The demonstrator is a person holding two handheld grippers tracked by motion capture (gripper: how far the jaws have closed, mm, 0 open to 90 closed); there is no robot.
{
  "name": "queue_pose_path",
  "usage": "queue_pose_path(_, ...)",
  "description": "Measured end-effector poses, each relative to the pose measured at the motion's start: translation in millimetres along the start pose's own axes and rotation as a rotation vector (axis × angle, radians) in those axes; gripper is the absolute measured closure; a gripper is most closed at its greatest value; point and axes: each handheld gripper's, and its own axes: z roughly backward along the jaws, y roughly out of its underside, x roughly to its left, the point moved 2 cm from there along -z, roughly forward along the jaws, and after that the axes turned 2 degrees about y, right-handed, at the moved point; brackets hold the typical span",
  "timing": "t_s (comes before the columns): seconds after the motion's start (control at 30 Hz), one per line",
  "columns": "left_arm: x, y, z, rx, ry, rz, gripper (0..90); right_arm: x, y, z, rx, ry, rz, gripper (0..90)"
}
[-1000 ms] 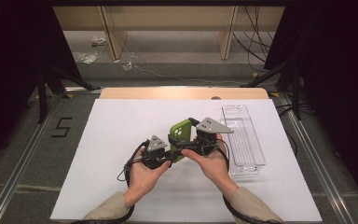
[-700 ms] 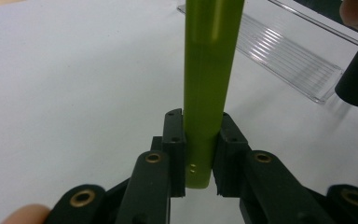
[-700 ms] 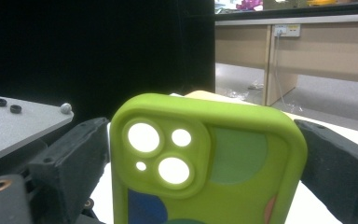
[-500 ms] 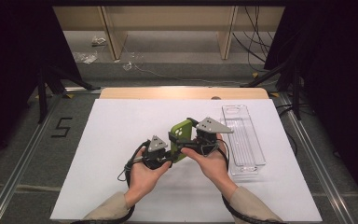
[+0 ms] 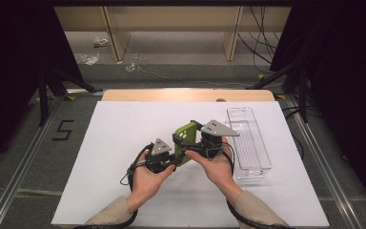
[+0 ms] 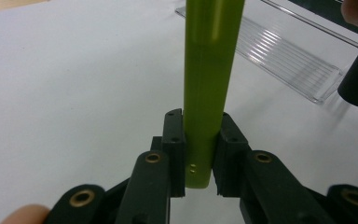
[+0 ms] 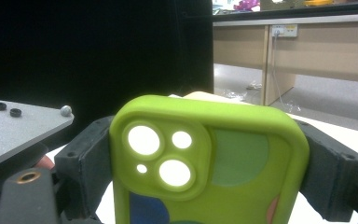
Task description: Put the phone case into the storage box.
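Observation:
A lime-green phone case with camera cut-outs is held up above the white table between both grippers. My left gripper is shut on the case's lower end, its pads pressing on the front and back faces. My right gripper spans the case's width near the camera cut-outs. Its jaws have just been closing, and both pads now lie against the case's side edges. In the right gripper view the left gripper's grey plate shows at the left.
A clear plastic tray lies on the white table cover just right of the hands, seen too in the left gripper view. A wooden board edge runs along the back. Cables trail from both grippers.

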Motion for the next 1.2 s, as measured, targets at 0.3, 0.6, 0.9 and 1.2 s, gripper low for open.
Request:
queue_pose_path(0.3, 1.5, -0.7, 0.0, -0.011, 0.011, -0.021, 75.7, -0.6, -2.1, 1.7, -0.002, 0.001, 0.001, 16.9)
queue_pose_path(0.6, 3.7, -0.7, 0.7, -0.019, 0.017, -0.065, 66.1, -3.9, -5.8, 5.3, -0.012, 0.011, 0.005, 17.0)
queue_pose_path(0.9, 9.4, -0.3, 5.8, -0.014, 0.041, -0.125, 41.4, -8.9, -7.9, 9.2, -0.014, 0.025, 0.008, 17.1)
queue_pose_path(1.2, 14.1, 4.5, 10.4, 0.054, 0.038, -0.177, 6.2, -12.9, -10.0, 12.5, -0.017, 0.036, 0.006, 17.0)
